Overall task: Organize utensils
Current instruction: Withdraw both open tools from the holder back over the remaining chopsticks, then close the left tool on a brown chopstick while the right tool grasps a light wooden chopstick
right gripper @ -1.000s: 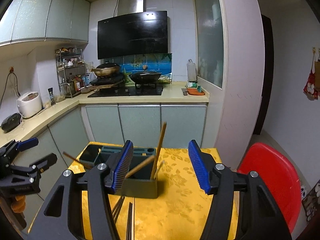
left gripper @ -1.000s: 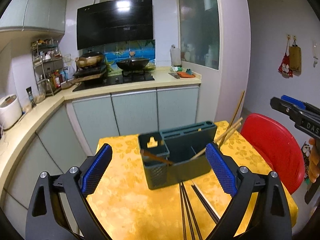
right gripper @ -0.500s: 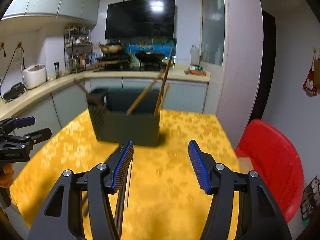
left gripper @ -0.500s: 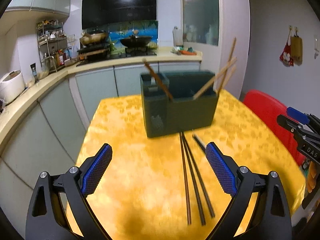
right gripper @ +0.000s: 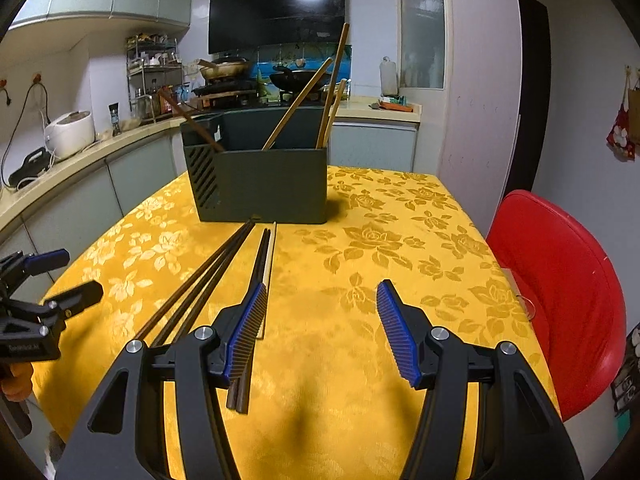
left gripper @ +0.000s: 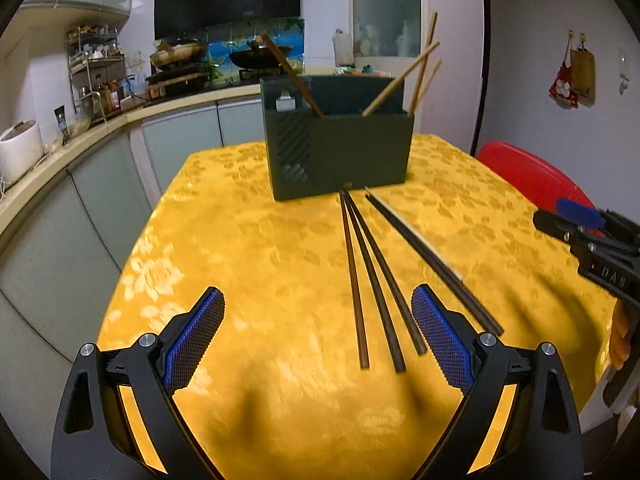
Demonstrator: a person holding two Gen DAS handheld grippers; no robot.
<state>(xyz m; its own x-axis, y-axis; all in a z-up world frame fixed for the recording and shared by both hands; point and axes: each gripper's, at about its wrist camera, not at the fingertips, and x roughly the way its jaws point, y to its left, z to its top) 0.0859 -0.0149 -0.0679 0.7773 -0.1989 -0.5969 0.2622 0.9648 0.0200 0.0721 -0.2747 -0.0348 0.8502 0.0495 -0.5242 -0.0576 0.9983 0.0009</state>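
A dark green utensil holder (left gripper: 340,152) stands on the yellow tablecloth (left gripper: 248,260), also in the right wrist view (right gripper: 260,184). Several wooden chopsticks (left gripper: 400,80) lean inside it. Several dark chopsticks (left gripper: 372,280) and a dark and pale pair (left gripper: 432,264) lie on the cloth before it, also in the right wrist view (right gripper: 208,280). My left gripper (left gripper: 316,336) is open and empty, low over the cloth, its right pad beside the dark chopsticks' near ends. My right gripper (right gripper: 320,332) is open and empty, its left pad over the dark pair (right gripper: 260,256).
A red chair (right gripper: 556,292) stands at the table's right side. Kitchen counter and cabinets (left gripper: 100,148) run along the left and back, with a stove and pans (right gripper: 240,80). The table edge lies close below both grippers.
Both grippers have dropped from high above the table to just over the cloth and pulled back toward the near edge. The holder now looks farther away. Both stay open.
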